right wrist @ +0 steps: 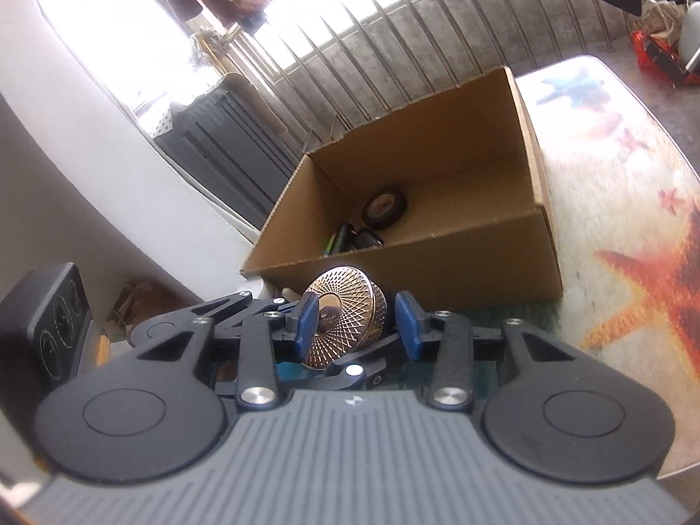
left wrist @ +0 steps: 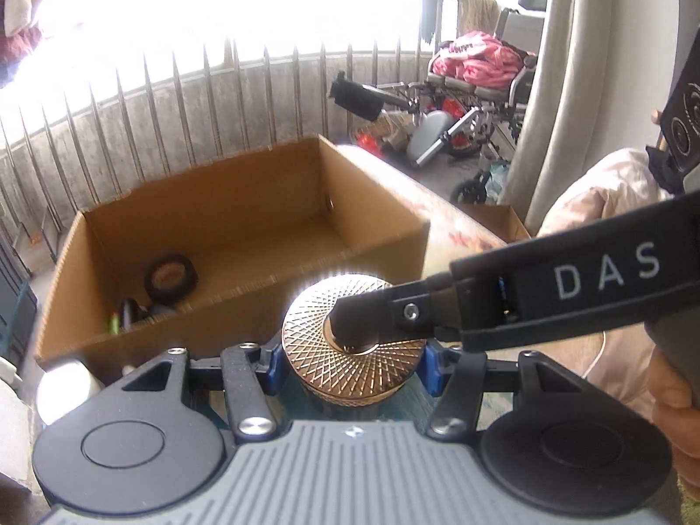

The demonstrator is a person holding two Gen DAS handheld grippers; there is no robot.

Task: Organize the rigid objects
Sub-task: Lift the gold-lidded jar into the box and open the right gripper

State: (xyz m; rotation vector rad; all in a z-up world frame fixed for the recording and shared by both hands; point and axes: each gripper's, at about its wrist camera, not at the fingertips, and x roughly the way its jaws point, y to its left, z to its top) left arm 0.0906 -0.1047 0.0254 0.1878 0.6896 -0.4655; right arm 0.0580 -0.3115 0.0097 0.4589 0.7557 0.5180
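1. The gold patterned jar (left wrist: 350, 350), a round container with a lattice-cut lid, sat clenched between the blue pads of the left gripper (left wrist: 350, 361), one pad (left wrist: 274, 365) on each flank, its flat top facing up and its axis roughly upright.

2. The right gripper (right wrist: 356, 323) reached in from the right side of the left wrist view, its black finger (left wrist: 372, 310) lying across the lid and ending at the centre knob. In the right wrist view 1 blue pad (right wrist: 306, 321) pressed the lid's top face and the other stood on the far side, so the jaws looked closed on the lid's thickness; I could not tell how firm that hold was.

3. Both grippers were equally near the jar, since each held it; the left carried the body, the right steadied the top.

4. The cardboard box (left wrist: 385, 214) lay directly ahead of both grippers, just beyond the jar, its open top up and its near wall the edge to clear.

5. Inside it, toward the left corner, lay a roll of black tape (left wrist: 171, 278), some small dark objects (left wrist: 131, 310) too blurred to name, and a green pen-like item (left wrist: 114, 323). Most of the box floor was bare.

6. The box rested on a table with a starfish-print cover (right wrist: 634, 297).
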